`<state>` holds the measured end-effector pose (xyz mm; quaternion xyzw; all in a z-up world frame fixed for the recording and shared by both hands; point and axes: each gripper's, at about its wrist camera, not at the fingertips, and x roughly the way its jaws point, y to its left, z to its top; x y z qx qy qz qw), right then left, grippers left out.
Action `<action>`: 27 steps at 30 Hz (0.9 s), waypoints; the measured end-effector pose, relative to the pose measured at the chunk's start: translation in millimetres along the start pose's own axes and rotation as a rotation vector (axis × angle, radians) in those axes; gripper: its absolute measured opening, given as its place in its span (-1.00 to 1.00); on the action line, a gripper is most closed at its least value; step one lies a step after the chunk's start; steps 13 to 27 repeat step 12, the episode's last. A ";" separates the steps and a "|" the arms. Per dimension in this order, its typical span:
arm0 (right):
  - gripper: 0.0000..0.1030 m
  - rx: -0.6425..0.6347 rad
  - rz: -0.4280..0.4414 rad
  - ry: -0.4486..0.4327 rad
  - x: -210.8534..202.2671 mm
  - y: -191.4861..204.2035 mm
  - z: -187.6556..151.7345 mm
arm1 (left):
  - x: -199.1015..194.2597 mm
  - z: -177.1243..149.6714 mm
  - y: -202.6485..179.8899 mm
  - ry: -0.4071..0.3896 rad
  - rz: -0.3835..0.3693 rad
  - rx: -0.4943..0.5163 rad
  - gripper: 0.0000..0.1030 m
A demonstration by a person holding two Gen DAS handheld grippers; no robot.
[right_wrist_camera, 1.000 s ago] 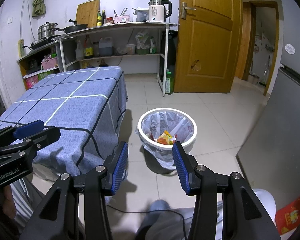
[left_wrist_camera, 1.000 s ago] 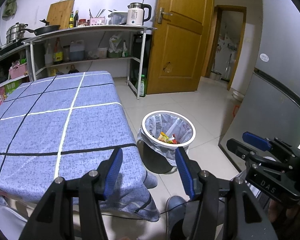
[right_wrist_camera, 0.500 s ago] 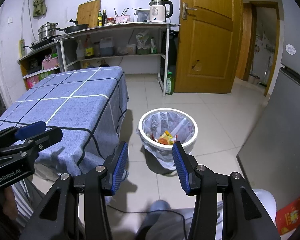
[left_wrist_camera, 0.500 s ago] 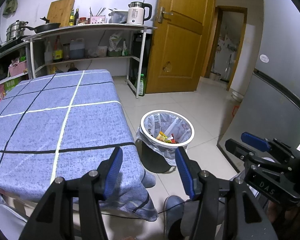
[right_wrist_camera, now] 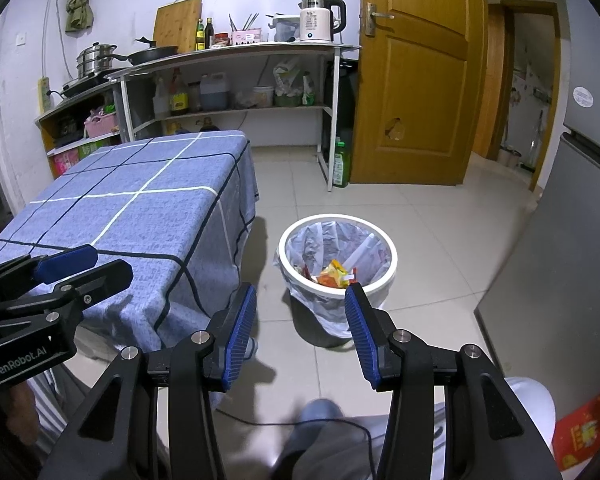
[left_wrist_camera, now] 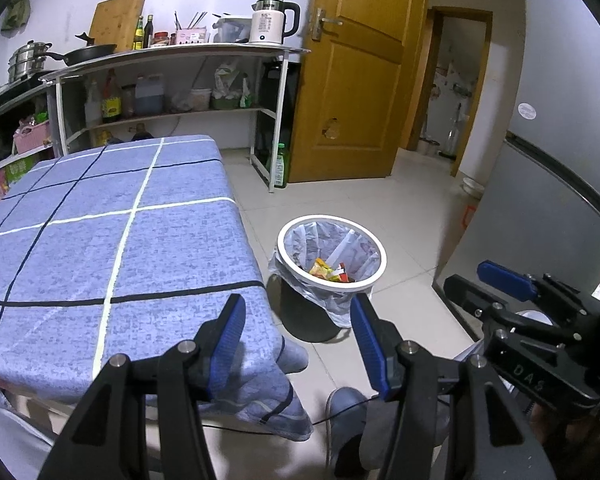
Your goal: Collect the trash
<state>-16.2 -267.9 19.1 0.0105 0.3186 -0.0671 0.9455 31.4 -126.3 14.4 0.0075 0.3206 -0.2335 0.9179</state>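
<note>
The bin point(left_wrist_camera: 332, 258) point(right_wrist_camera: 337, 254), lined with a clear bag, stands on the tiled floor just beside the table point(left_wrist_camera: 100, 240) and holds bright wrappers point(left_wrist_camera: 329, 271) at its bottom. Behind the bin a shelf point(left_wrist_camera: 172, 80) carries a kettle point(left_wrist_camera: 274, 21) and pans beside a door point(left_wrist_camera: 360, 72). Left gripper point(left_wrist_camera: 298, 338) and right gripper point(right_wrist_camera: 300, 330) hang above the bin, fingers parted, empty; nothing has shifted since a second ago

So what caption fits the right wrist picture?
Open right gripper empty above a lined bin of wrappers, beside a blue-clothed table.
</note>
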 end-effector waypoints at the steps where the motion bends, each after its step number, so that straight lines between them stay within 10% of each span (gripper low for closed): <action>1: -0.08 0.000 -0.001 -0.001 -0.5 0.4 -0.2 | -0.2 -0.1 -0.4 -0.001 0.003 0.001 0.10; 27: -0.08 0.000 -0.003 0.002 -0.1 -0.6 0.3 | -2.1 1.3 -2.8 -0.020 0.028 0.001 0.10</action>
